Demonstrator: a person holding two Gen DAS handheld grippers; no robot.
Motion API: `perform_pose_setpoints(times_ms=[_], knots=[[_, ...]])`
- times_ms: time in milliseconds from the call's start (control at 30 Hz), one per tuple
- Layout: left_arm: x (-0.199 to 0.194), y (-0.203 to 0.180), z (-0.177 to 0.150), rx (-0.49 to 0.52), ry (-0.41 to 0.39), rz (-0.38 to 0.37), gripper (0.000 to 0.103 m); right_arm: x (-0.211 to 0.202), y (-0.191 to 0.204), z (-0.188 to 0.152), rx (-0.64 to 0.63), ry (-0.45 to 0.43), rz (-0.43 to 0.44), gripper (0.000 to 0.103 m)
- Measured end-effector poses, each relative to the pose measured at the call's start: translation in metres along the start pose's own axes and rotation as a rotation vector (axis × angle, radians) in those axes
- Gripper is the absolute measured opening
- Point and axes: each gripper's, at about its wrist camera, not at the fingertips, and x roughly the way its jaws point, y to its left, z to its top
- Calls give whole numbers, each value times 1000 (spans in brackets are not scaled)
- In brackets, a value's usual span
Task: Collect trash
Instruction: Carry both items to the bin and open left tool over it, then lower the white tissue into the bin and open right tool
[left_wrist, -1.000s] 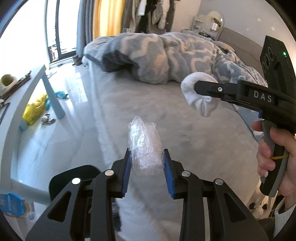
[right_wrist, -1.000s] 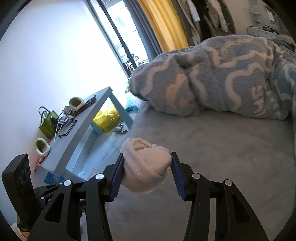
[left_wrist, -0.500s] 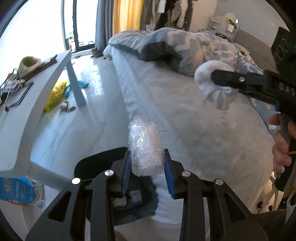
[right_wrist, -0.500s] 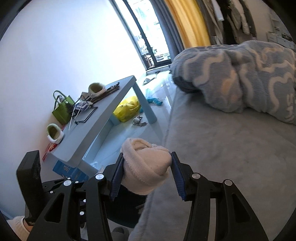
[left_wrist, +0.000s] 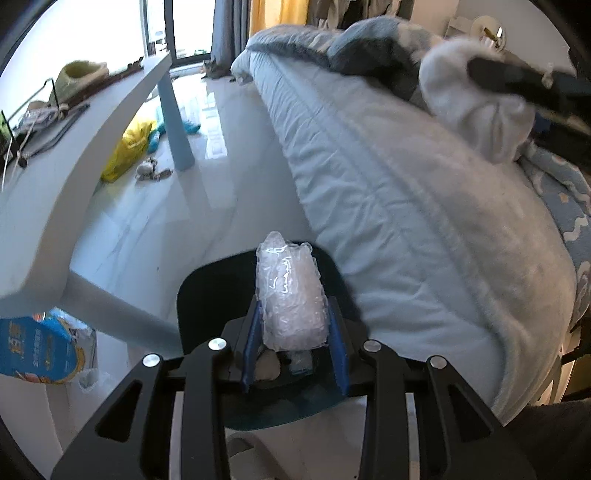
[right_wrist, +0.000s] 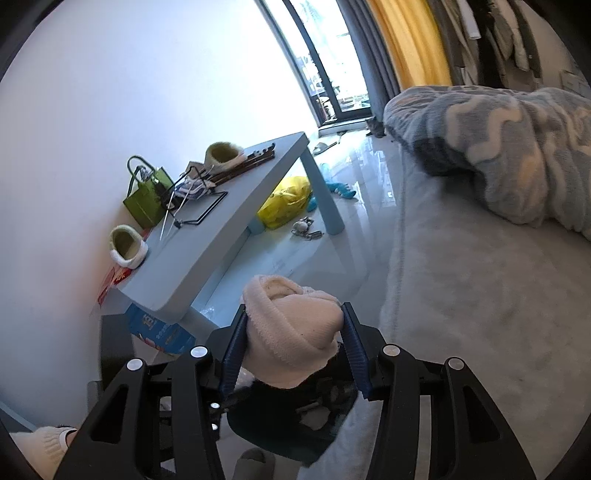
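Above the dark round trash bin (left_wrist: 207, 295) beside the grey bed (left_wrist: 424, 221), the left gripper (left_wrist: 293, 332) clamps a crumpled clear plastic wrapper (left_wrist: 290, 295) between its blue pads. Over the same bin's edge, the right gripper (right_wrist: 293, 350) pinches a rolled cream-white sock (right_wrist: 291, 336). Nearby stands a pale blue low table (right_wrist: 221, 236).

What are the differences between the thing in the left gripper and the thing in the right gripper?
The left gripper holds a clear plastic wrap; the right gripper holds a cream sock. The wrap is see-through and crinkled, the sock is opaque, soft knit cloth. The wrap stands as a tall column, the sock is a rounded ball. Both are clamped between blue pads above the dark bin.
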Motion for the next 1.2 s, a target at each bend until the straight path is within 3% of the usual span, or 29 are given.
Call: perform_pose_setpoints(times_ms=[367, 567, 767, 1200], knots=[[27, 40, -26, -68, 131, -31, 40, 45, 25, 0, -16, 70, 3, 50], [30, 61, -32, -101, 145, -42, 63, 73, 39, -5, -35, 116, -9, 50], [20, 83, -36, -132, 129, -40, 70, 99, 49, -13, -59, 167, -31, 50], [-21, 108, -28, -173, 3, -59, 71, 151, 56, -39, -99, 294, -107, 50]])
